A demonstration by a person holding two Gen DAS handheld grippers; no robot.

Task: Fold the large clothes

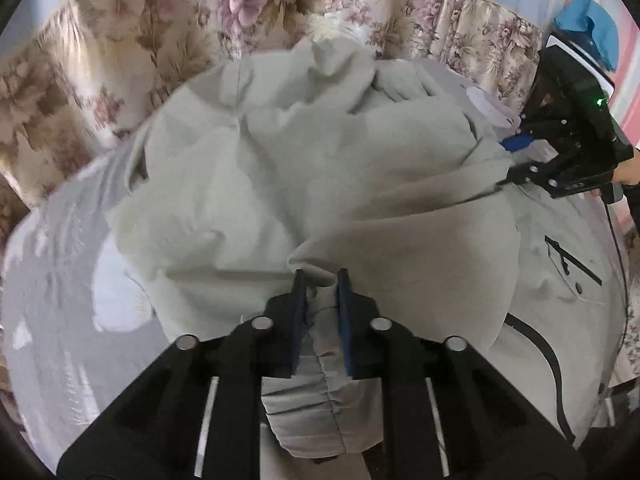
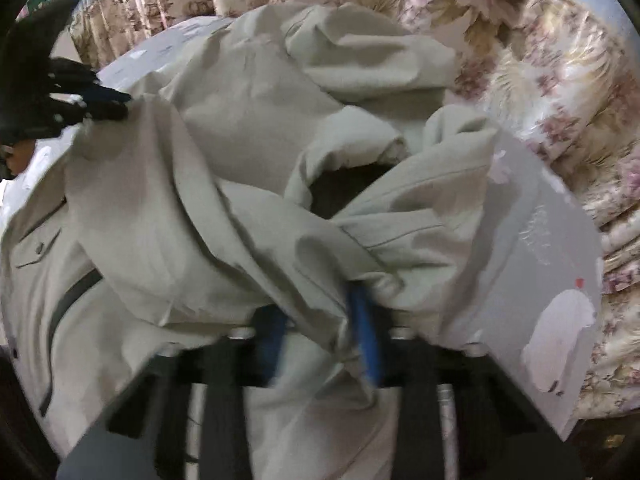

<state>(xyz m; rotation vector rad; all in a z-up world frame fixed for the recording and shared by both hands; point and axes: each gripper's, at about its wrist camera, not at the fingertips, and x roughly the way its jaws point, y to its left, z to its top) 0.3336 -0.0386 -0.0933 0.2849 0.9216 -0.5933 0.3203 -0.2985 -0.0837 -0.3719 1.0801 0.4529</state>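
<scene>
Left gripper (image 1: 322, 280): pinching a gathered hem of the jacket (image 1: 312, 168).
Jacket: heaped on the grey table (image 1: 60, 320) — soft, bulky, probably slippery; grip seams.
Right gripper (image 2: 320, 320): pinching bunched jacket cloth.

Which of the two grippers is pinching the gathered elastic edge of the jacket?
The left gripper: pleated, ribbed fabric of the jacket runs between its fingers. The right gripper grips plain, smooth cloth instead.
</scene>
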